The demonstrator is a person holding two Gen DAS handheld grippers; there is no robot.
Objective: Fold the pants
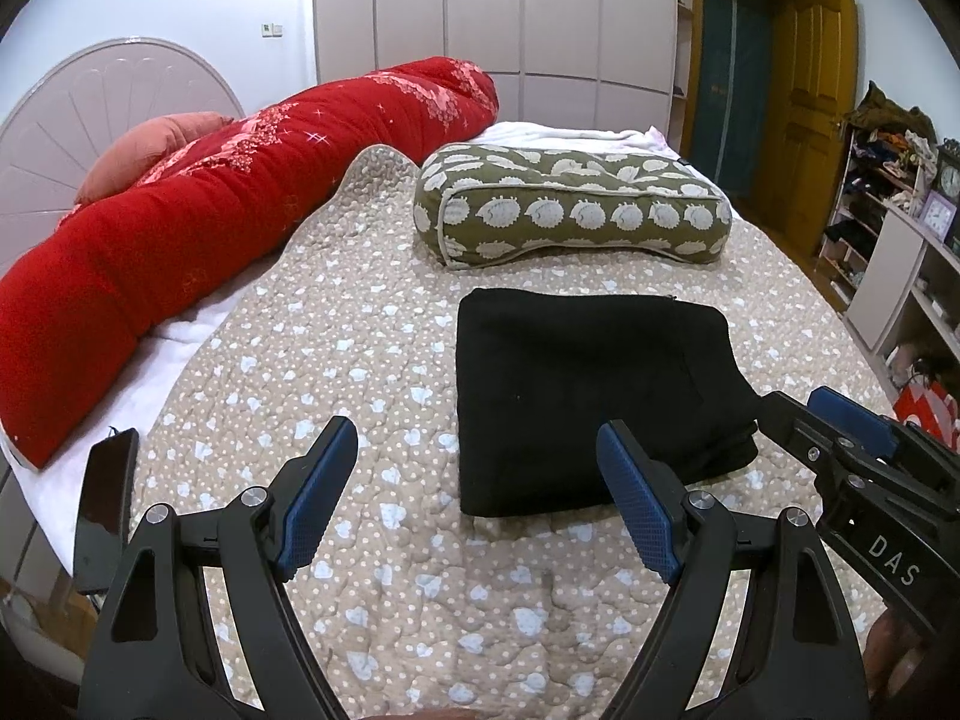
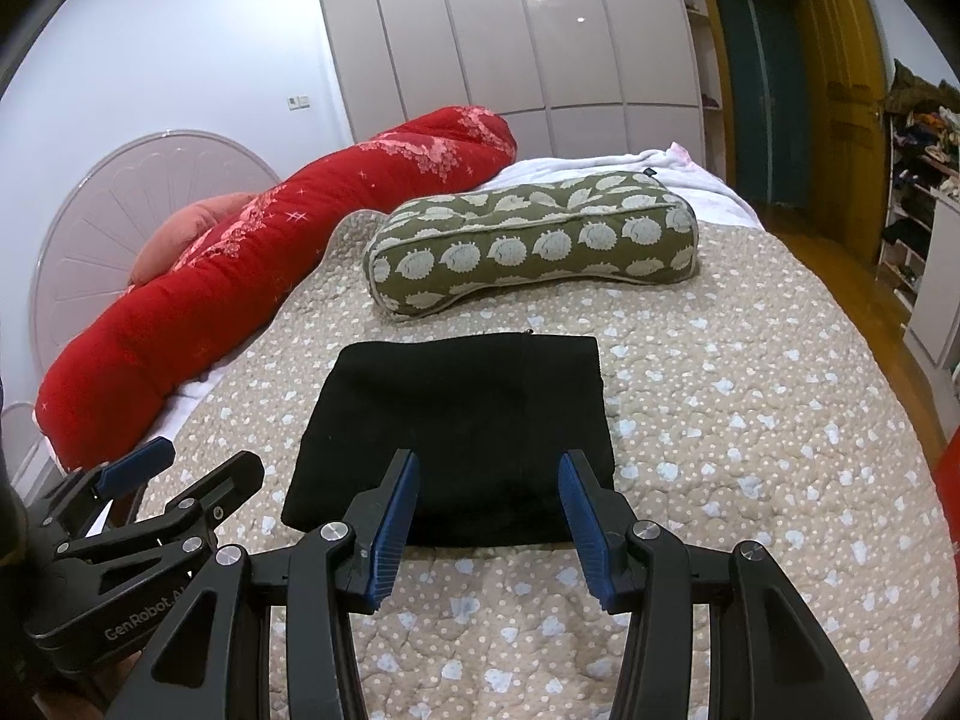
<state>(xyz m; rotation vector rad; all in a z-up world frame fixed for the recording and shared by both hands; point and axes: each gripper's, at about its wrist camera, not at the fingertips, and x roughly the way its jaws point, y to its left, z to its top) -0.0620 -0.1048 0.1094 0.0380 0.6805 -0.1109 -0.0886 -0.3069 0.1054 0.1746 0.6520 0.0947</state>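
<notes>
my left tongs (image 1: 477,456): wide, empty | my right tongs (image 2: 487,480): parted, empty | black pants (image 2: 456,426): folded, near side of quilt (image 2: 750,420)

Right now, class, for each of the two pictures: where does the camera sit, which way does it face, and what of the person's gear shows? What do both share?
Left wrist view: sits on the left gripper, looks down along its open fingers across the bed quilt; the right gripper juts in at right.
Right wrist view: sits on the right gripper, faces the folded black pants; the left gripper shows at lower left.
Shared: pants, green pillow, red bolster, wardrobe.
</notes>
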